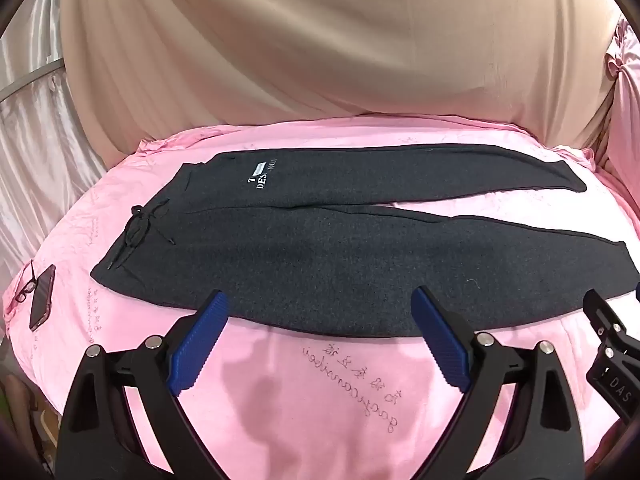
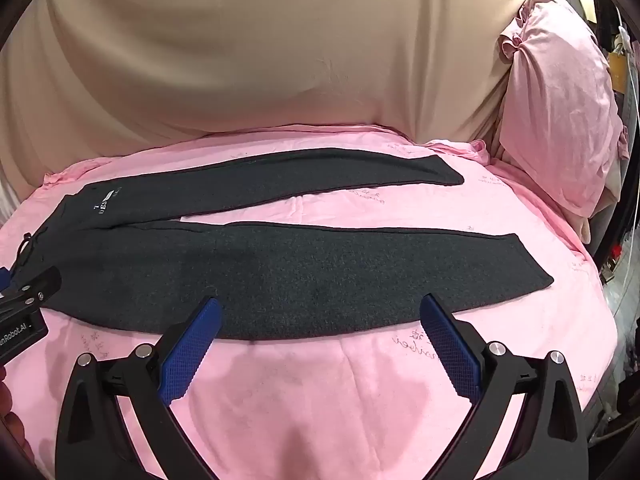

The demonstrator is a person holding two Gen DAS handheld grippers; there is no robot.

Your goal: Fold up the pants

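Observation:
Dark grey sweatpants (image 1: 320,248) lie flat on a pink sheet (image 1: 280,380), waistband and drawstring (image 1: 140,232) at the left, both legs spread to the right. White lettering (image 1: 262,178) marks the far hip. They also show in the right wrist view (image 2: 300,272). My left gripper (image 1: 320,312) is open, its tips over the near leg's front edge, holding nothing. My right gripper (image 2: 318,316) is open over the same near edge, further toward the cuff, and empty. Its side shows at the right in the left wrist view (image 1: 604,320).
A phone (image 1: 42,298) and glasses (image 1: 26,292) lie on the sheet at the left edge. A beige draped cloth (image 1: 320,40) rises behind the bed. A pink pillow (image 2: 560,112) stands at the far right. Clutter lies beyond the right edge.

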